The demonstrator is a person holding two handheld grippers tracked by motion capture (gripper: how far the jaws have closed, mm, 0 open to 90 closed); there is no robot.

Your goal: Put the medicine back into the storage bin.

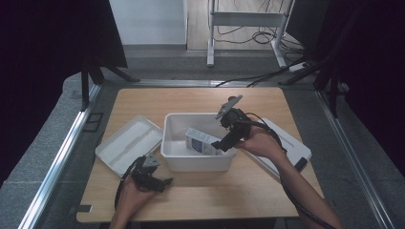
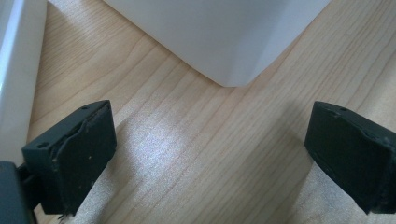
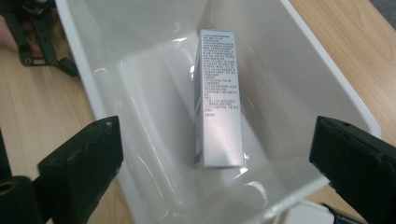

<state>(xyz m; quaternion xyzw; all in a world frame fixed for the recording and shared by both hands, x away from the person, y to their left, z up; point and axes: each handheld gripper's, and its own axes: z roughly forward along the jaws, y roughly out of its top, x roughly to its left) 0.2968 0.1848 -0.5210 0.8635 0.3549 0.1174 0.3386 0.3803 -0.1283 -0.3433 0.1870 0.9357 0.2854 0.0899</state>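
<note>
A white plastic bin [image 1: 177, 143] stands in the middle of the wooden table [image 1: 200, 98]. Inside it a silver-white printed carton [image 1: 202, 141] lies flat on the bottom. My right gripper [image 1: 223, 142] hangs over the bin's right rim, tilted down into it. In the right gripper view its jaws stand wide open [image 3: 219, 154], one on each side of the carton [image 3: 218, 112] and apart from it. My left gripper [image 1: 161, 183] sits low over the table at the bin's front left corner. It is open [image 2: 210, 154] with bare wood between its jaws and the bin's corner [image 2: 219, 42] just ahead.
A white lid [image 1: 128, 143] lies flat left of the bin; its edge [image 2: 11, 74] shows in the left gripper view. A second white lid [image 1: 292, 145] lies right of the bin, partly under the right forearm. Bare wood runs along the table's front and back.
</note>
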